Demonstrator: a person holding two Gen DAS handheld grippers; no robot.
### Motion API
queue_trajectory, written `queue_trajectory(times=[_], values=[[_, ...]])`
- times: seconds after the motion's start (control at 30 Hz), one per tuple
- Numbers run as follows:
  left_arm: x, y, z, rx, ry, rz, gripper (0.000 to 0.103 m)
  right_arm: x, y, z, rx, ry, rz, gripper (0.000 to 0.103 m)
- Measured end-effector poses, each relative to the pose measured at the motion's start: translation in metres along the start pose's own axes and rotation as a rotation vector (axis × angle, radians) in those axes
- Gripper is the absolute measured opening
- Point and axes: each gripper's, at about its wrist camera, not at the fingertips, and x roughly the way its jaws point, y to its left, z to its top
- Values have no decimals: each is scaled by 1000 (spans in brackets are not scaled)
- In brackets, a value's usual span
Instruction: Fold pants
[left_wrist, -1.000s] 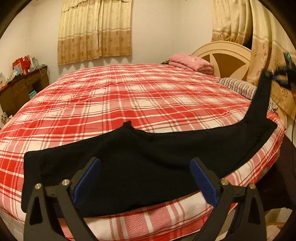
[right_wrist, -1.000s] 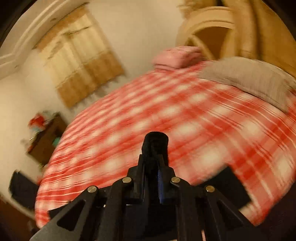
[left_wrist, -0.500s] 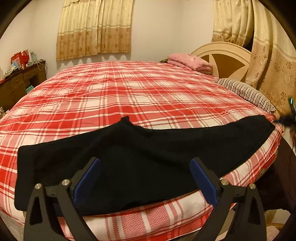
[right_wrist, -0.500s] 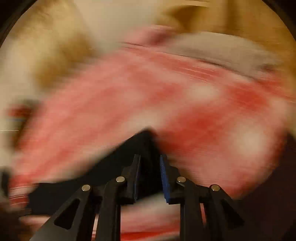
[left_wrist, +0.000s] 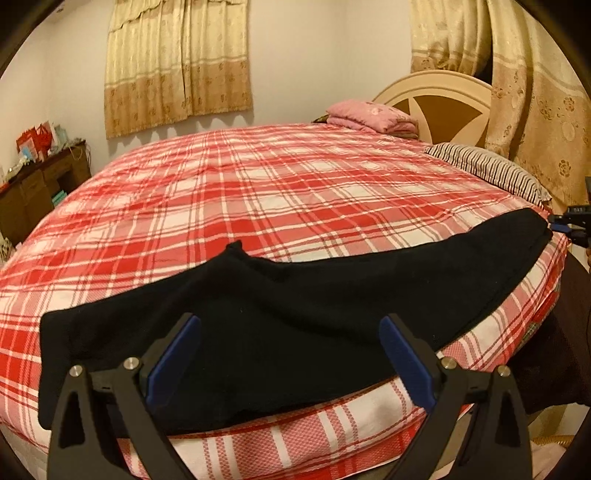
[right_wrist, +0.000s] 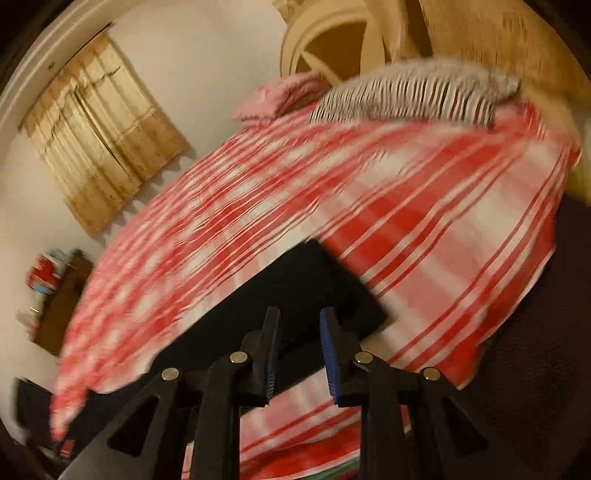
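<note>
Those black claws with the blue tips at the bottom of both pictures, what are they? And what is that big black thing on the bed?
They are two grabbers, and a person holds one in each hand. Each has a small camera on it that looks out along its two fingers, so each picture is what one grabber sees.

One picture is from the left gripper. Its fingers stand wide apart and hold nothing. The other, blurry one is from the right gripper. Its fingers have a gap between them and no cloth in it.

The big black thing is a pair of black pants, lying flat along the near edge of the bed. The bed has a red and white checked cover. Farther back are a striped pillow and a folded pink blanket. The pants are going to be folded.
</note>
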Motion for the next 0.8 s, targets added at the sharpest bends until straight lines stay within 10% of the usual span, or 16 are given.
queue_trajectory(times=[0.8], values=[[5, 4, -3, -33, 24, -15, 100, 54, 37, -11, 59, 124, 119, 24]])
